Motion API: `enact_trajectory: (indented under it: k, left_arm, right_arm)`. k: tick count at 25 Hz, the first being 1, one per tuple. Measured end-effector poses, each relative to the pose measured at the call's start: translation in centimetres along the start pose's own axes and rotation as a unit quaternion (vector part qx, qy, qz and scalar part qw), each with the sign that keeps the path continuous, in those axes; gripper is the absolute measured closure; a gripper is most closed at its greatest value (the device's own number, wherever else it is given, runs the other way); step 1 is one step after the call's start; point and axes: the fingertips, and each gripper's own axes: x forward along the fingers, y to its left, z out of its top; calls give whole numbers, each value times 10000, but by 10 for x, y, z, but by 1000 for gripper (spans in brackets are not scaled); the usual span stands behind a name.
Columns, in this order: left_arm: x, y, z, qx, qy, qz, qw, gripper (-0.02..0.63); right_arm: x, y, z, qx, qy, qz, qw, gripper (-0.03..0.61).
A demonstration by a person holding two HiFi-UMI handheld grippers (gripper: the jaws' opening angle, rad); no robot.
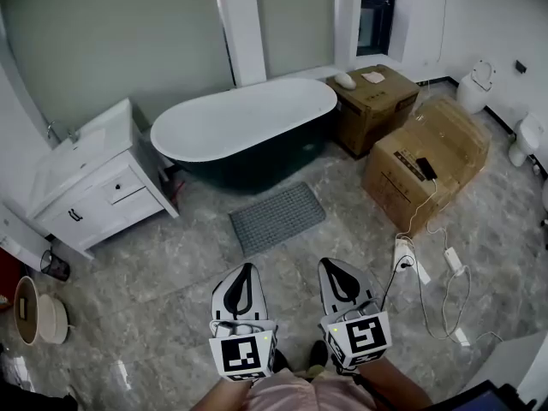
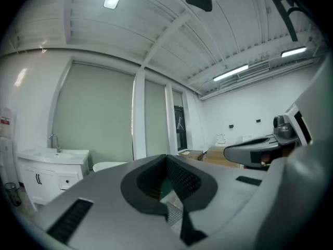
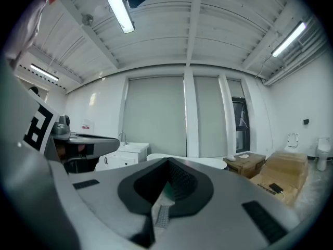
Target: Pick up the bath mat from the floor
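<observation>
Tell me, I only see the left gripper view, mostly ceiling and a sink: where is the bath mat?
Observer: The head view shows the bath mat flat on the floor before the bathtub.
Operator: Is a gripper touching it?
Observer: No; the left gripper and right gripper, both shut, are clear of its near edge.
Operator: Anything lying near it?
Observer: A power strip with cables, to its right.
</observation>
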Motion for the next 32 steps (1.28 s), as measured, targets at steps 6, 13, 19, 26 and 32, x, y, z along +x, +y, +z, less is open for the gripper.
enact_trajectory:
  k: [6,13,19,26,32]
  left_arm:
    - [0,-5,-2,-35,14,43,10000,589]
    - [6,-22,-8,-11,122,69,9999,589]
    - [11,-44,-7,70,162,118,9998,589]
    - [9,-56,-10,81,168,330,9993,589]
    - [4,-41,-20,18,316,572,9979,589]
  right_arm:
    - [-8,-12,-7,265,-41,-98,9996,561]
    - [-18,-36,-19,312,60,-160,9994,561]
    - [-23,-57,-24,338,76,-85,9994,561]
    - [-26,-70,-32,287,155,94,9994,561]
    - [-16,-64,-36,271,245,237,9990,561]
